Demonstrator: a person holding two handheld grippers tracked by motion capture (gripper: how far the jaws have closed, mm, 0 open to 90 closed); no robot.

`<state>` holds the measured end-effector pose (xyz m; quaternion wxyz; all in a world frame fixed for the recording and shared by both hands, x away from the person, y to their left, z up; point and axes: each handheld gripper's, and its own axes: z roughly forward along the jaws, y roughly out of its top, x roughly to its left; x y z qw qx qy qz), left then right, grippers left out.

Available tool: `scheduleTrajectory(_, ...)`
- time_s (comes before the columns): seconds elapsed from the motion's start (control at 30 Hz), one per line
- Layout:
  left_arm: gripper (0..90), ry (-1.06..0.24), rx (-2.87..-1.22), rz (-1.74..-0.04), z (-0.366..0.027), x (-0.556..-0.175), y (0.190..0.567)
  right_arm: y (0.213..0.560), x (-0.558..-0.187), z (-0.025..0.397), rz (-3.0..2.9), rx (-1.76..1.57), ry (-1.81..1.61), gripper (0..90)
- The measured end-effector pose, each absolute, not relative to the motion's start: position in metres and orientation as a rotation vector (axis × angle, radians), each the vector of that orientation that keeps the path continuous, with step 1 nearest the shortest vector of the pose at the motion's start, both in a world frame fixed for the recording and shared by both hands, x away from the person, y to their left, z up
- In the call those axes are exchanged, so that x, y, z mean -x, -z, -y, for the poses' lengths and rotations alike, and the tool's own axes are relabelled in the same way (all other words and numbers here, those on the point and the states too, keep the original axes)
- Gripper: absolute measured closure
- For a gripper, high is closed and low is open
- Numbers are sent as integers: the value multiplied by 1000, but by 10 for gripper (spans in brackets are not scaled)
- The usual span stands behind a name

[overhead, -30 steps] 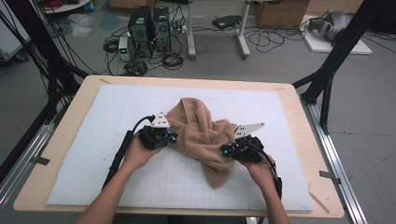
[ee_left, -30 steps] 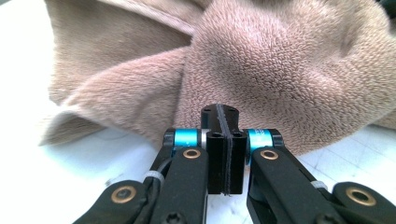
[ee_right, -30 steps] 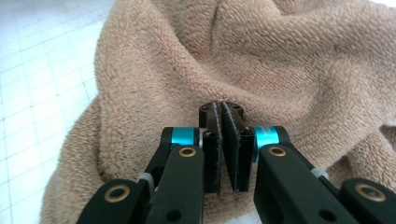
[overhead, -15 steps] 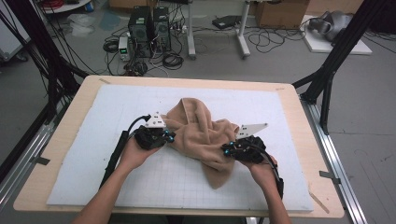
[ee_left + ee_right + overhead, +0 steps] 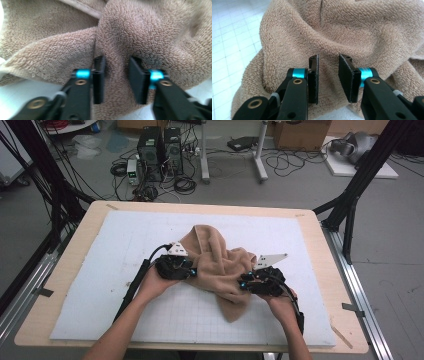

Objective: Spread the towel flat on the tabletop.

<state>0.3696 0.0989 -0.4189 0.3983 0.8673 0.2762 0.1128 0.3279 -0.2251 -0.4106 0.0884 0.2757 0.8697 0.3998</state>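
Btwn both grippers' fingers [image 5: 99,75]: towel [image 5: 220,262] fold, fingers apart.

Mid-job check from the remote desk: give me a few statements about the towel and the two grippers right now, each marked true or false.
1. The tan towel lies crumpled on the white mat. True.
2. The left gripper has towel cloth between its jaws. True.
3. The right gripper is shut tight with no gap between its jaws. False: a gap shows between them, with towel right behind.
4. The towel is folded flat into a neat square. False: it is bunched in loose folds.
5. Both grippers sit at the towel's near edge, one on each side. True.
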Motion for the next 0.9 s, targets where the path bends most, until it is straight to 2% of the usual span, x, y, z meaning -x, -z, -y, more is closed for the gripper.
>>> scheduleTrajectory(0.03,784,-289,-2200,-694,-99,-369,418,411,-328,226,-2586,-827,-1192,694)
scheduleTrajectory(0.13,835,-311,-2200,-689,-103,-364,412,410,-327,227,-2576,-827,-1200,689)
scheduleTrajectory(0.57,840,-435,-2129,-654,-145,-323,378,401,-321,220,-2551,-776,-1251,683)
scheduleTrajectory(0.9,840,-496,-2109,-631,-174,-271,371,390,-315,206,-2560,-708,-1273,680)
